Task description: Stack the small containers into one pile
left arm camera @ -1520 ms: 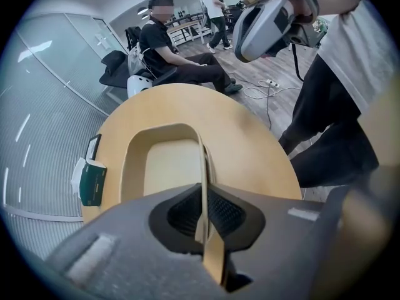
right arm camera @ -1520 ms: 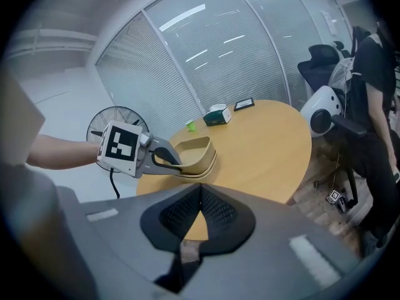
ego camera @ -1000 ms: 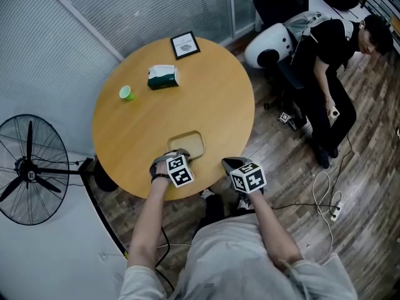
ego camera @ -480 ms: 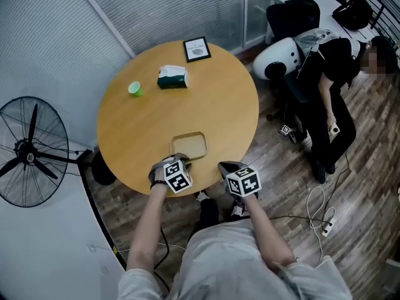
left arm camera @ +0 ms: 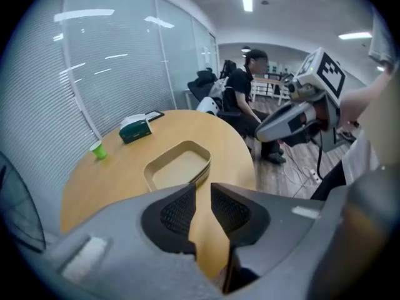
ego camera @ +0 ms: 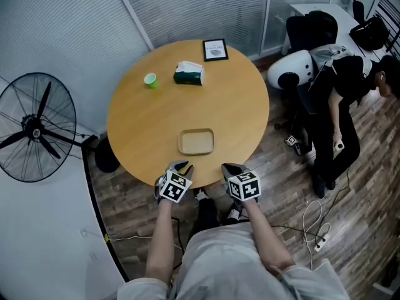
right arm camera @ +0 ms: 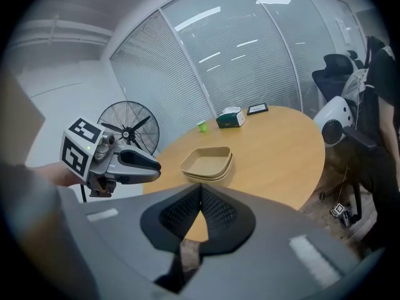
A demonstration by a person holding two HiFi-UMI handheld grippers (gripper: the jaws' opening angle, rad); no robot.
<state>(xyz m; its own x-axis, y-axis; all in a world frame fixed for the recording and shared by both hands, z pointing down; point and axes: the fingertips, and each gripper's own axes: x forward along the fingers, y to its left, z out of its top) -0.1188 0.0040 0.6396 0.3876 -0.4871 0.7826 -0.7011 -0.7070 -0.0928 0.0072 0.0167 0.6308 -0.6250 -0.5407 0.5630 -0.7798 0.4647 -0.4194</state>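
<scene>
A pile of nested tan containers (ego camera: 196,141) rests on the round wooden table (ego camera: 150,117), near its front edge. The pile also shows in the left gripper view (left arm camera: 178,167) and the right gripper view (right arm camera: 207,161). My left gripper (ego camera: 182,167) hovers at the table's front edge, just short of the pile; its jaws (left arm camera: 204,189) stand a little apart with nothing between them. My right gripper (ego camera: 230,168) hangs beside it, off the rim, and its pads meet at the tips (right arm camera: 200,189) with nothing held.
At the far side of the table stand a small green cup (ego camera: 150,80), a green tissue box (ego camera: 189,74) and a framed card (ego camera: 215,49). A floor fan (ego camera: 34,127) is at left. A person (ego camera: 340,99) and office chairs (ego camera: 294,67) are at right, with cables (ego camera: 315,227) on the floor.
My left gripper has drawn back from the pile's near corner to the table edge, leaving the containers where they lay. The right gripper has barely shifted.
</scene>
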